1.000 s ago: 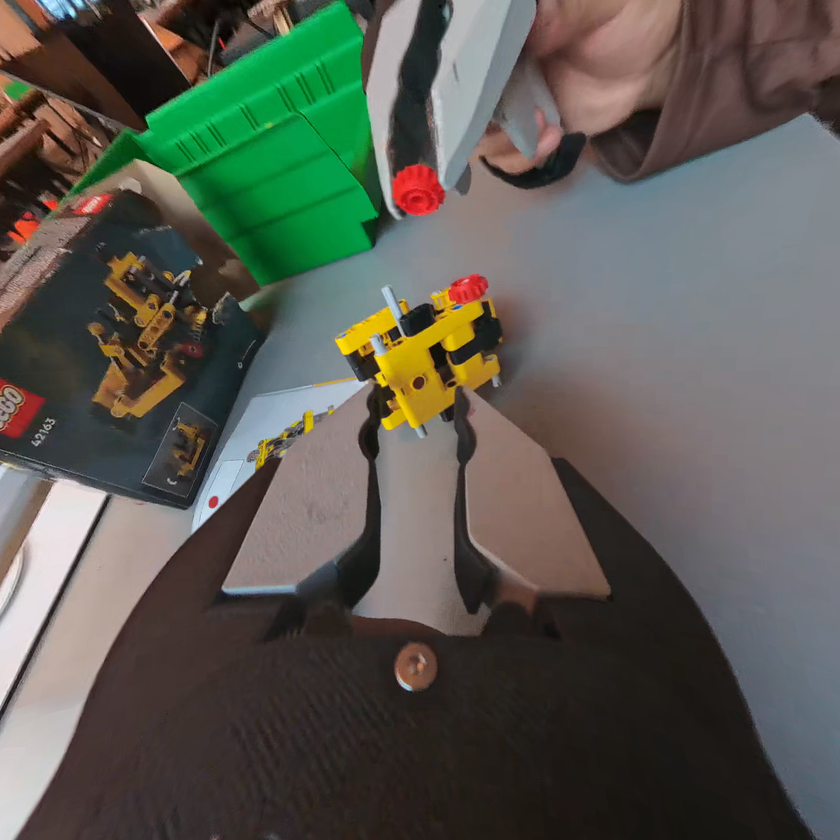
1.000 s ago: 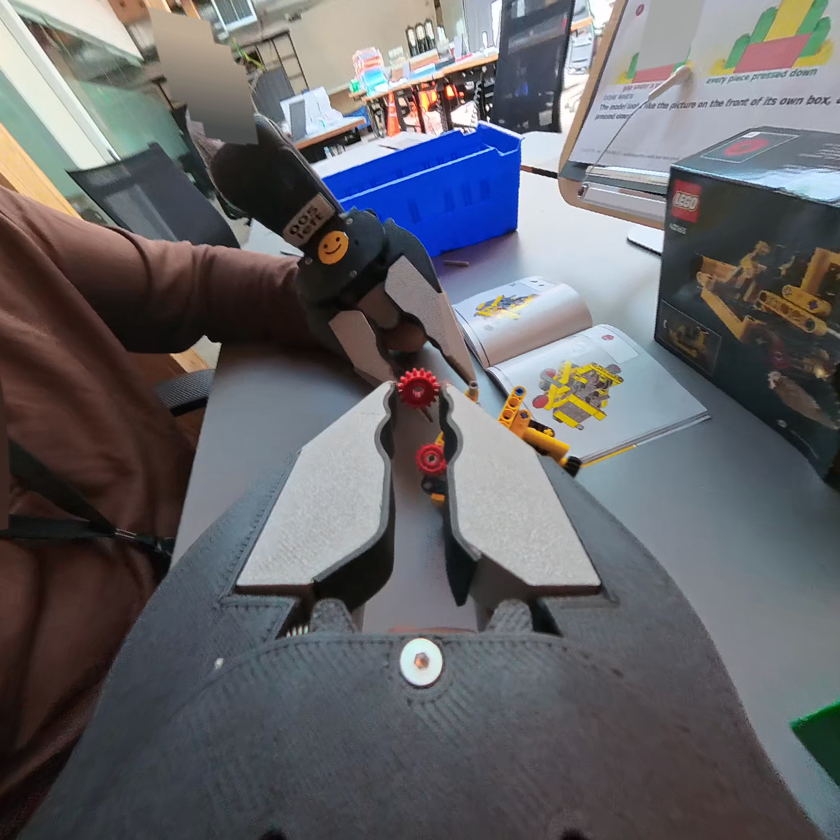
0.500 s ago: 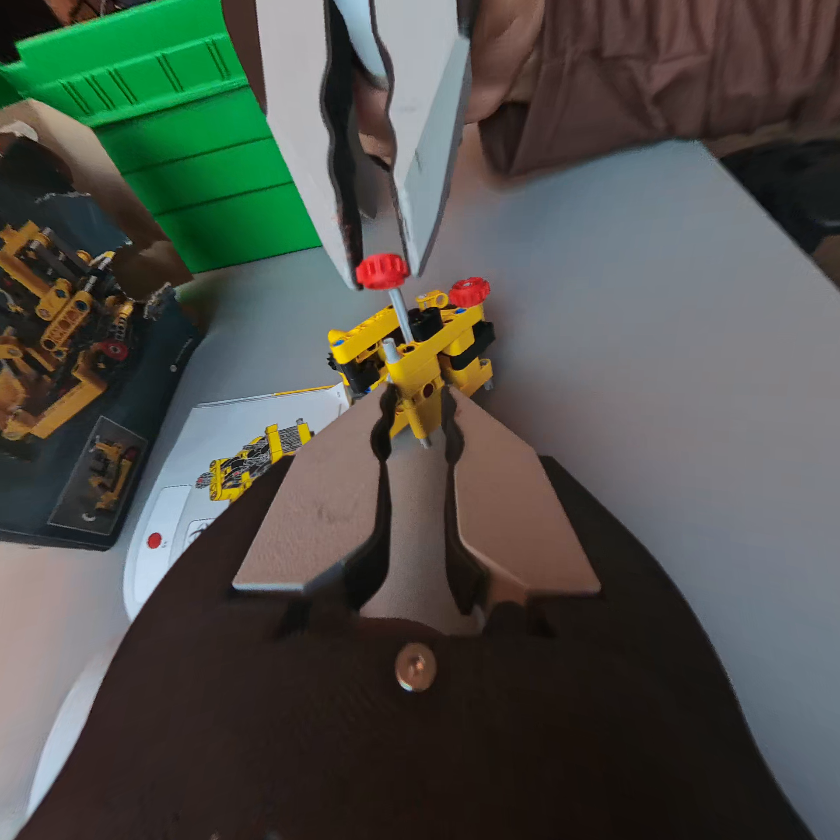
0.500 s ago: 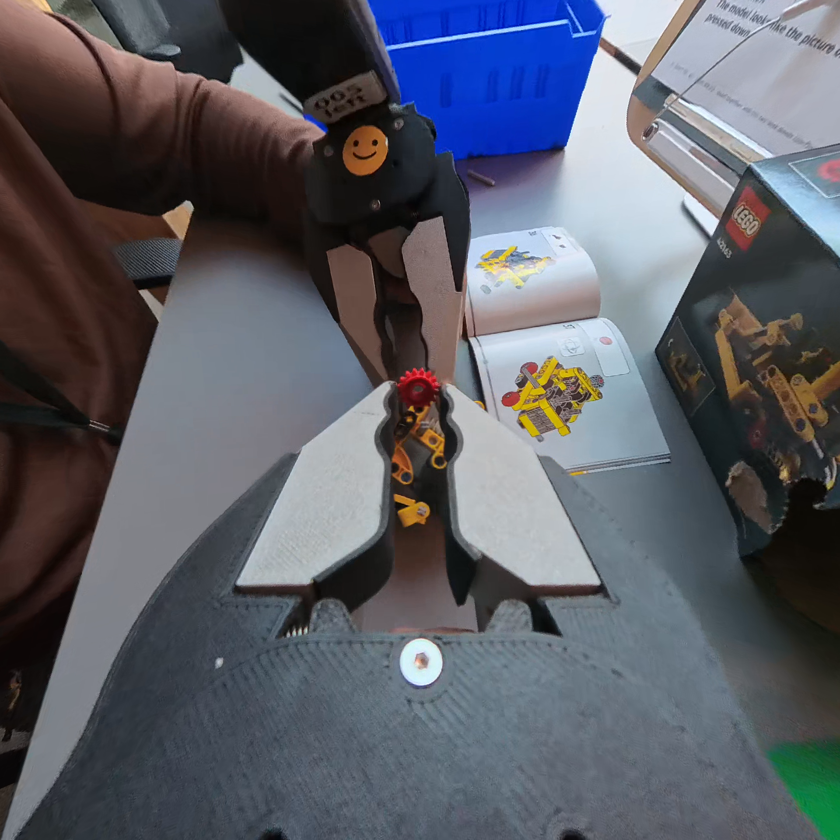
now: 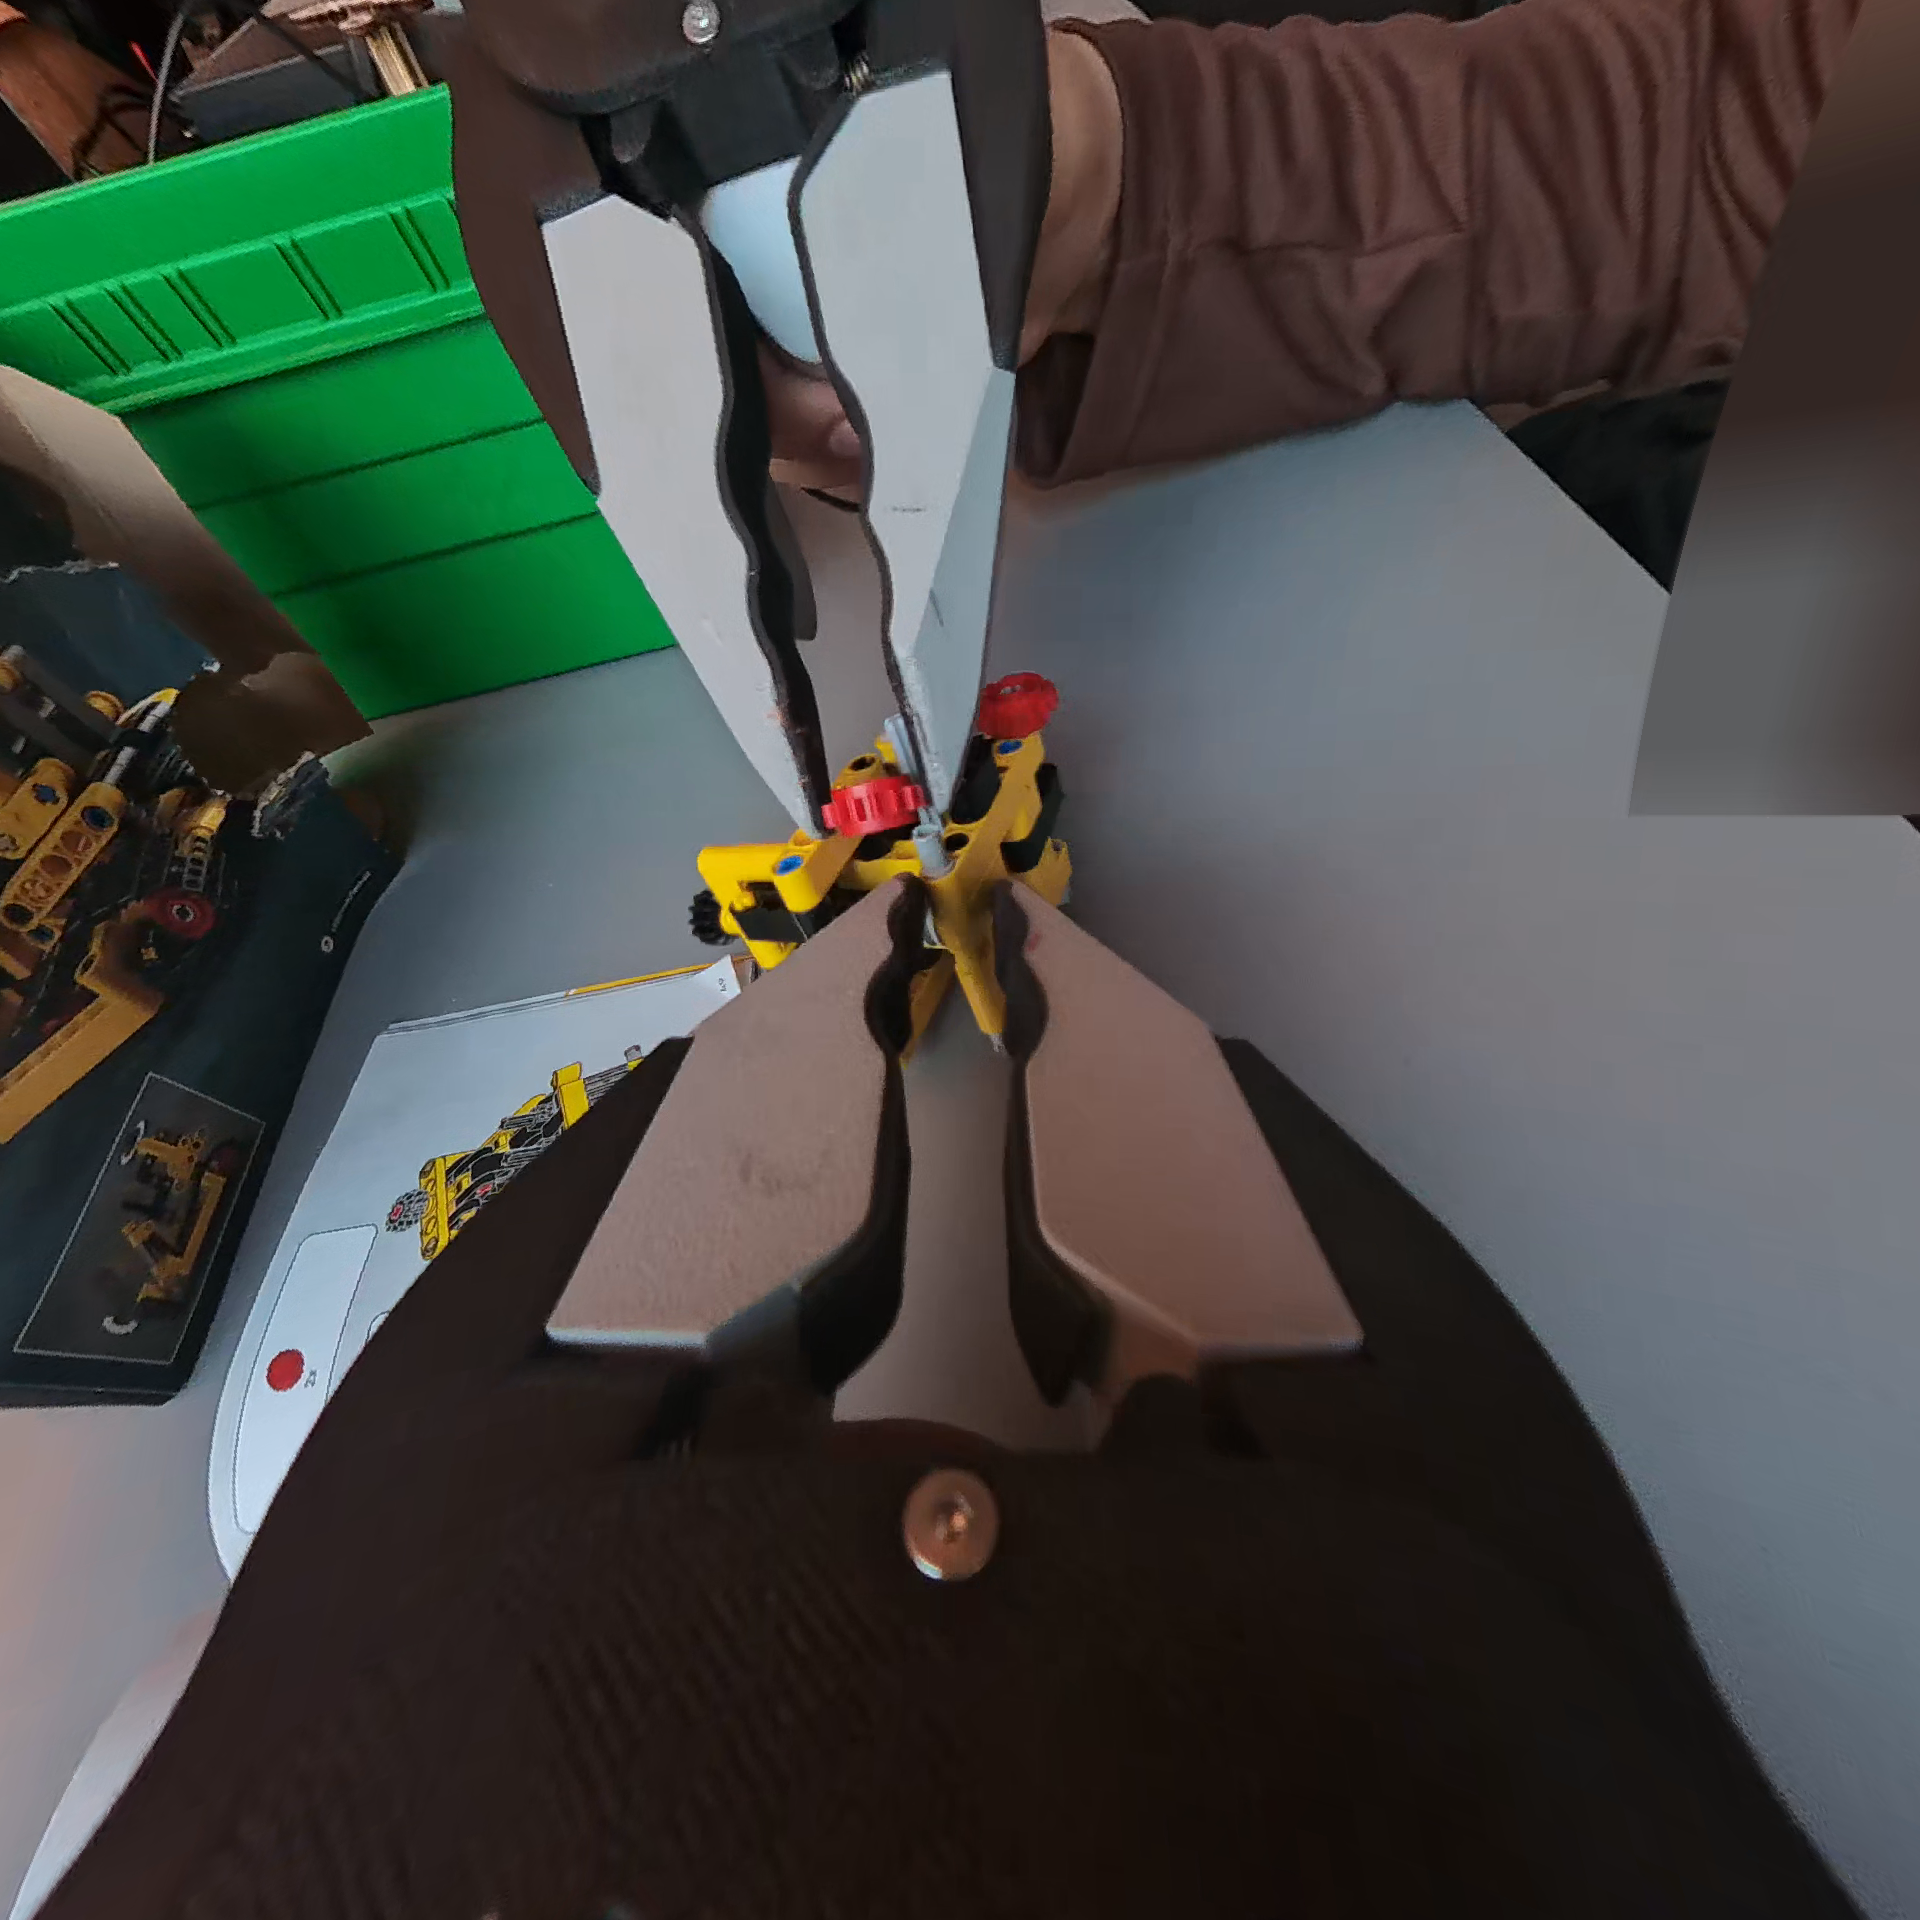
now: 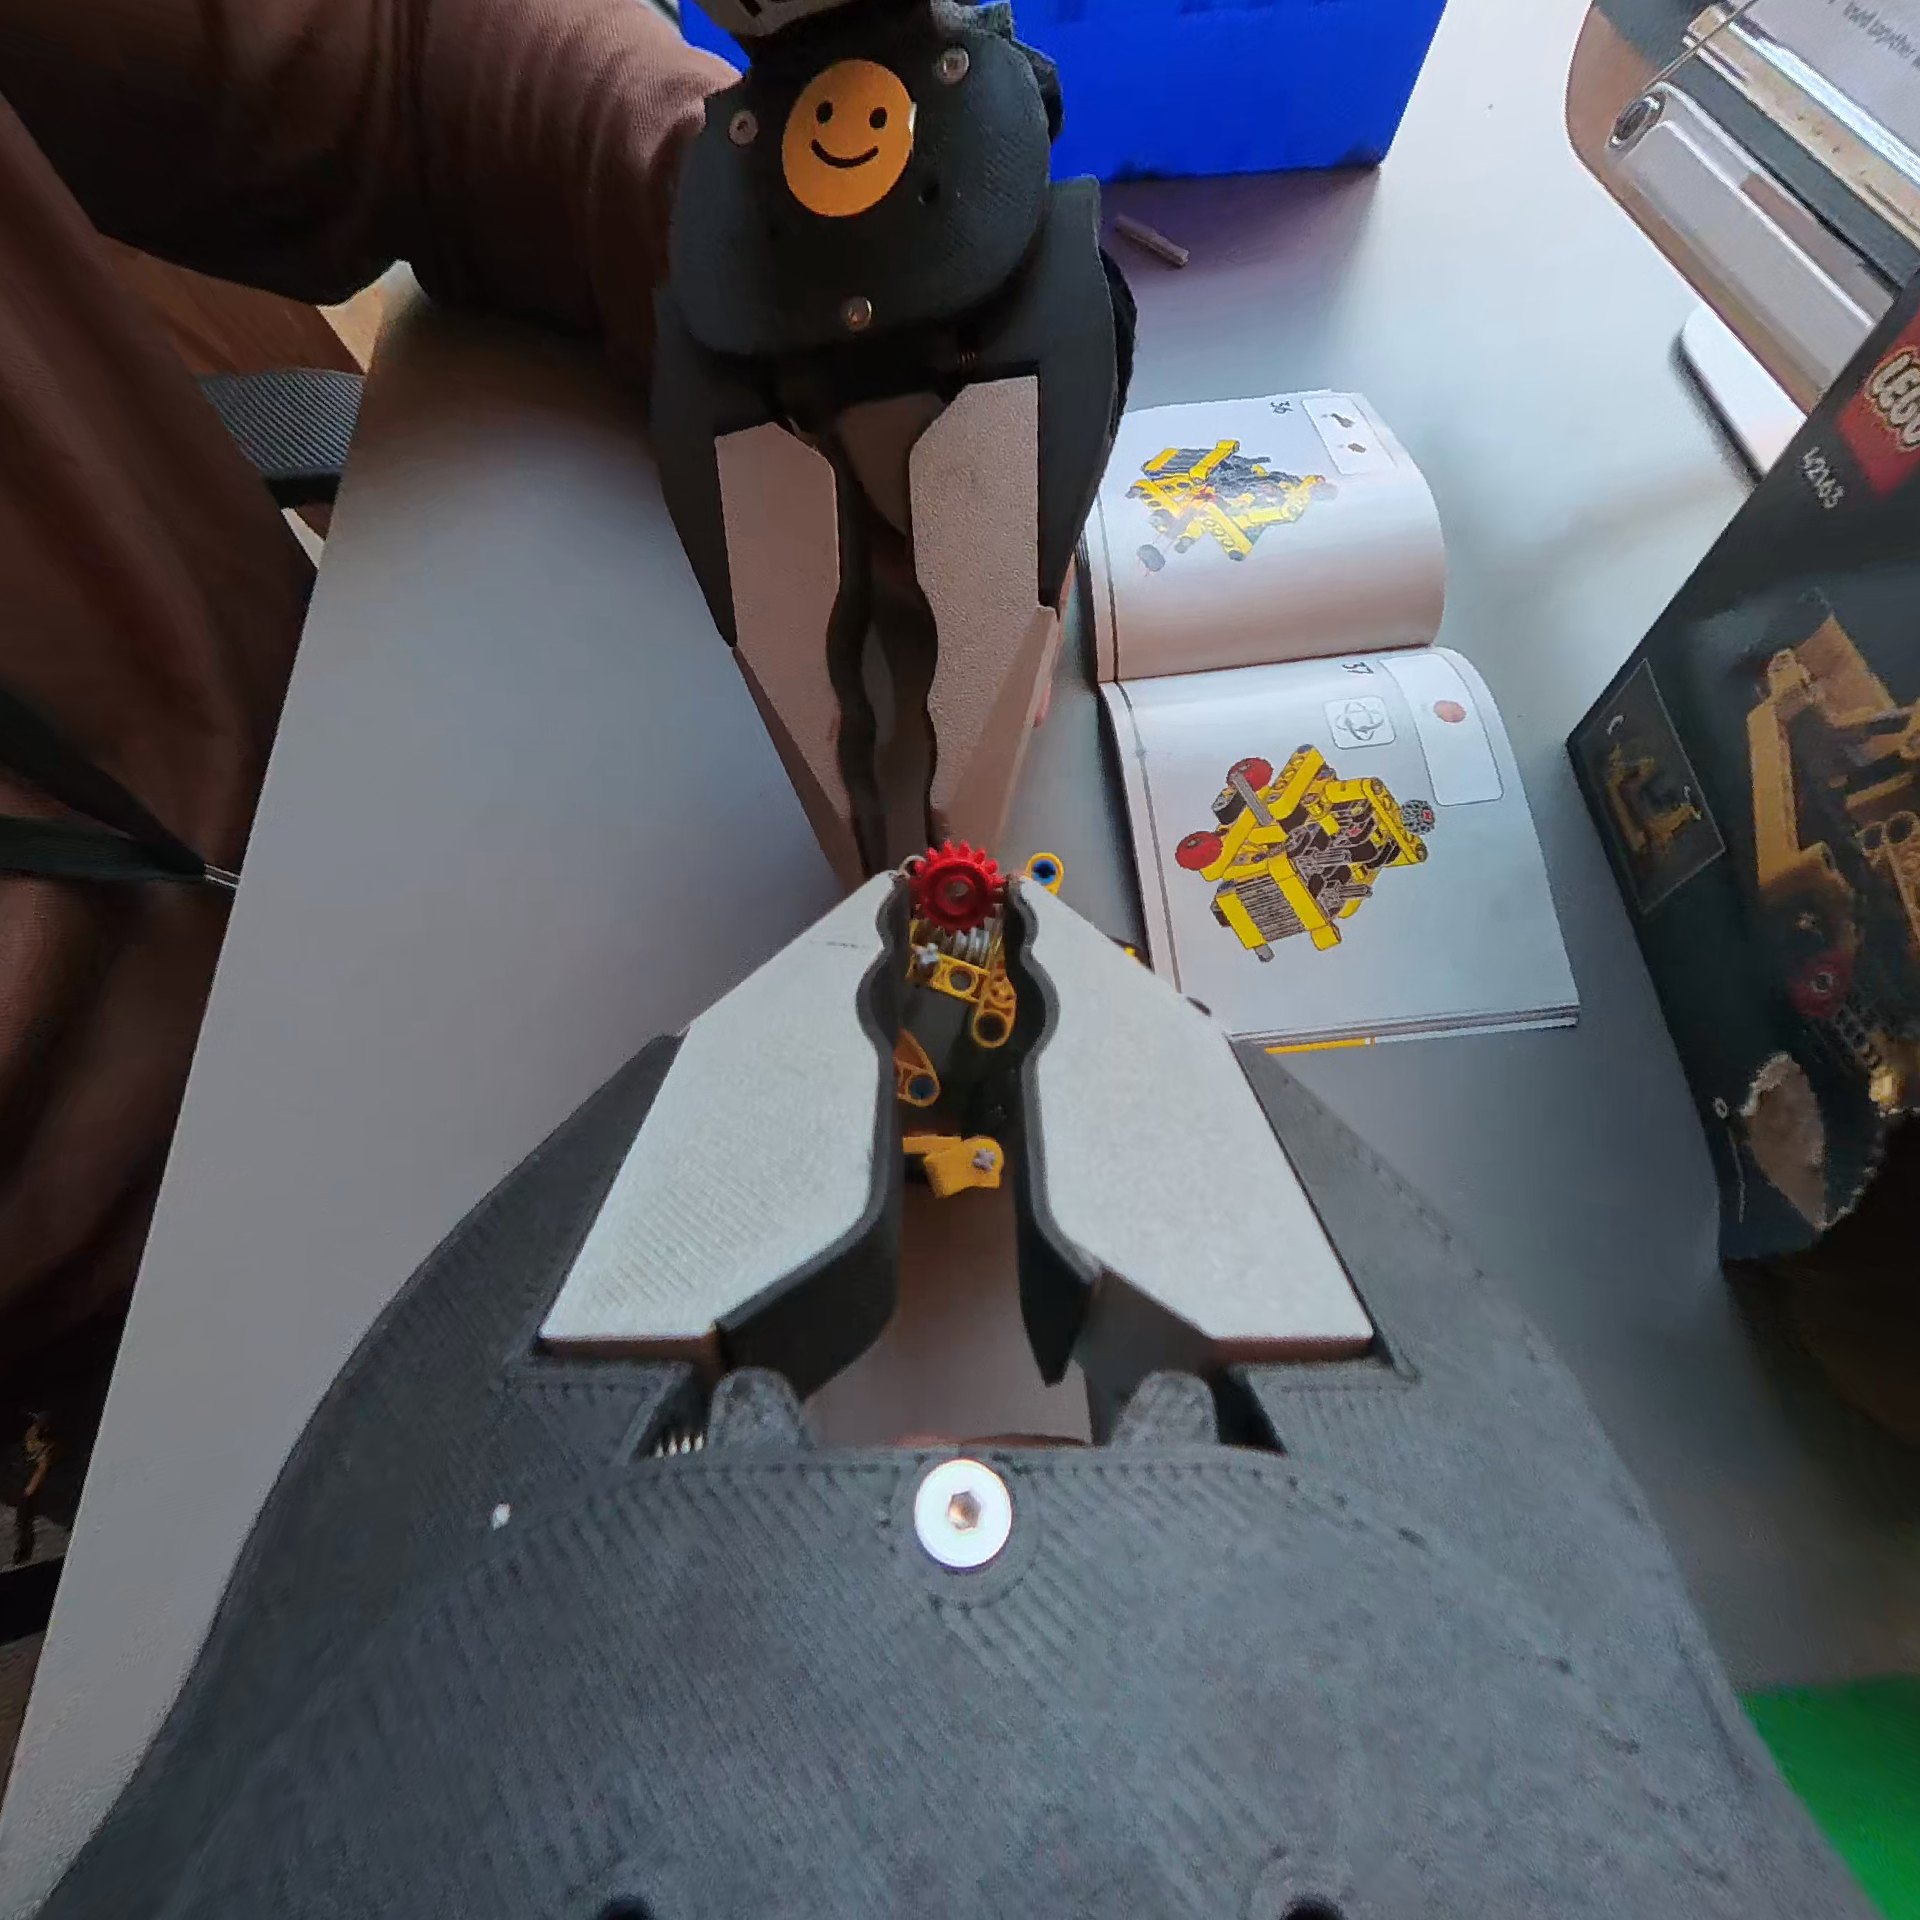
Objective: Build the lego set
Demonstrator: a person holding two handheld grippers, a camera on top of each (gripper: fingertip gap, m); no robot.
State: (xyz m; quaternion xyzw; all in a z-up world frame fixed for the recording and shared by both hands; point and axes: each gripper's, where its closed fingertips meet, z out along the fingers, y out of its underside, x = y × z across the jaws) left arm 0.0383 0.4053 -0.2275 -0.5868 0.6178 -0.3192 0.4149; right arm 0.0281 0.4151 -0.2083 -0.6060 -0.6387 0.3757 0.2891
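Observation:
A small yellow and black lego model (image 5: 831,883) stands on the grey table (image 5: 1403,935). My left gripper (image 5: 951,904) is shut on the model's near yellow beam. My right gripper (image 6: 954,888) comes down from above and is shut on a red gear (image 6: 954,885), which also shows in the left wrist view (image 5: 871,805). The gear sits low on a grey axle (image 5: 912,769) that sticks up from the model. A second red gear (image 5: 1016,701) is on the model's far right corner. In the right wrist view the model (image 6: 951,997) shows between my fingers.
A green bin (image 5: 312,416) stands at the back left. The dark lego box (image 5: 125,935) and the open instruction booklet (image 6: 1330,831) lie beside the model. A blue bin (image 6: 1226,83) and a tilted stand (image 6: 1766,208) are beyond. A person's brown sleeve (image 5: 1403,239) reaches in. Left and right tips are no more than a few centimetres apart.
My right gripper has come down with the red gear, from above the model to the axle, then further down it. My left gripper keeps its hold on the model.

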